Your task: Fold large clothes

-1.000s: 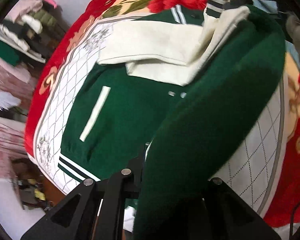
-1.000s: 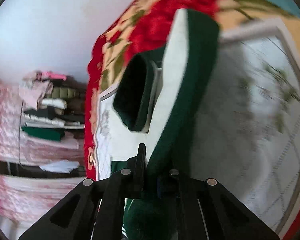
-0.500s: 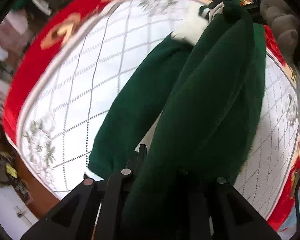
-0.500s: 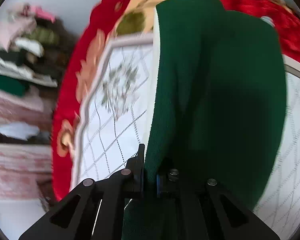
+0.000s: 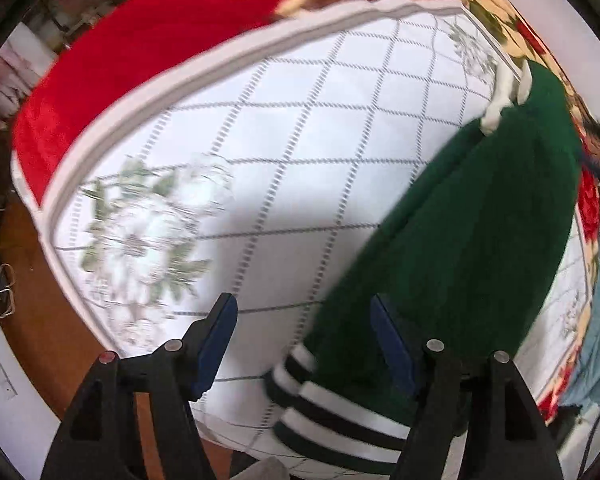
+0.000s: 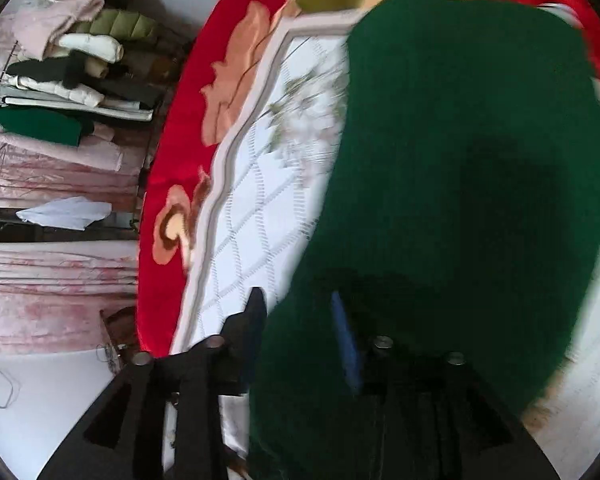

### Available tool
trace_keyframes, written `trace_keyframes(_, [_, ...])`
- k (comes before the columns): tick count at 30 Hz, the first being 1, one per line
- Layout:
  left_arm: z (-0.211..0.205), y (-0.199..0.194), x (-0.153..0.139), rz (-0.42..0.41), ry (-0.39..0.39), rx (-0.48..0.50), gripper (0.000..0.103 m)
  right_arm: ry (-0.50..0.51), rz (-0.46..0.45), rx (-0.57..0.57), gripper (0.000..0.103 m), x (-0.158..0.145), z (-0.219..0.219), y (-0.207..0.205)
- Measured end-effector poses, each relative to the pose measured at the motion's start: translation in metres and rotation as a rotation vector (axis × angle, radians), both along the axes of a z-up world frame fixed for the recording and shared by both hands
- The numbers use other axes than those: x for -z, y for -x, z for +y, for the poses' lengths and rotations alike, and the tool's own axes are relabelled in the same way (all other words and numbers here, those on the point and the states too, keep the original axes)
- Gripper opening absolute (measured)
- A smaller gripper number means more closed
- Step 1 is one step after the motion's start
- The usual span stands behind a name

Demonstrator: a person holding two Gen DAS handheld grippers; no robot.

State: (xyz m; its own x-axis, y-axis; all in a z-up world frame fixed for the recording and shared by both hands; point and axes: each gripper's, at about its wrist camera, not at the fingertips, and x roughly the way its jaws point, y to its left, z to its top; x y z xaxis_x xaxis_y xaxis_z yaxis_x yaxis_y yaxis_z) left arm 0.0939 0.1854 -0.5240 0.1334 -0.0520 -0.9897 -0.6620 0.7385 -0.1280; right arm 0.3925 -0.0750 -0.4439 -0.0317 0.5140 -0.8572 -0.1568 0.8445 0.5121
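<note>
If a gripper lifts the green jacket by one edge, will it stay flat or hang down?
The green jacket would probably hang: it lies in soft rounded folds. It looks thick, so maybe rather heavy. On the blanket it would likely drag, not slide.

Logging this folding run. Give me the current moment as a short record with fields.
garment: green jacket, striped hem toward the camera, white sleeve showing at the far end
surface: floral bedspread with a white quilted centre and red border
left gripper: open, jacket hem between its fingers
right gripper: open, jacket cloth over it
background: stack of folded clothes
</note>
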Motion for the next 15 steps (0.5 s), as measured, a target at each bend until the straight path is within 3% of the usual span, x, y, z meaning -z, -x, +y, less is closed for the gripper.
trace_keyframes(2, [-0.012,-0.002,0.001,0.004,-0.028,0.032,0.067,0.049,-0.039,0.054,0.078,-0.011,-0.050,0.011])
trace_keyframes(3, [-0.011,-0.007,0.004,0.016,-0.039,0.048,0.067,0.074,-0.052,0.075,0.083,-0.012,-0.067,0.016])
trace_keyframes(6, [-0.020,-0.021,0.018,0.039,-0.084,0.091,0.067,0.136,-0.023,0.186,0.083,0.008,-0.139,0.024])
trace_keyframes(9, [-0.034,-0.033,0.023,0.053,-0.142,0.103,0.067,0.074,0.038,0.290,0.084,0.055,-0.188,0.012])
trace_keyframes(13, [-0.047,-0.047,0.018,0.073,-0.227,0.116,0.067,-0.057,0.107,0.313,0.084,0.113,-0.198,-0.013])
trace_keyframes(15, [-0.049,-0.052,0.014,0.076,-0.250,0.121,0.067,-0.132,0.137,0.335,0.088,0.130,-0.196,-0.021])
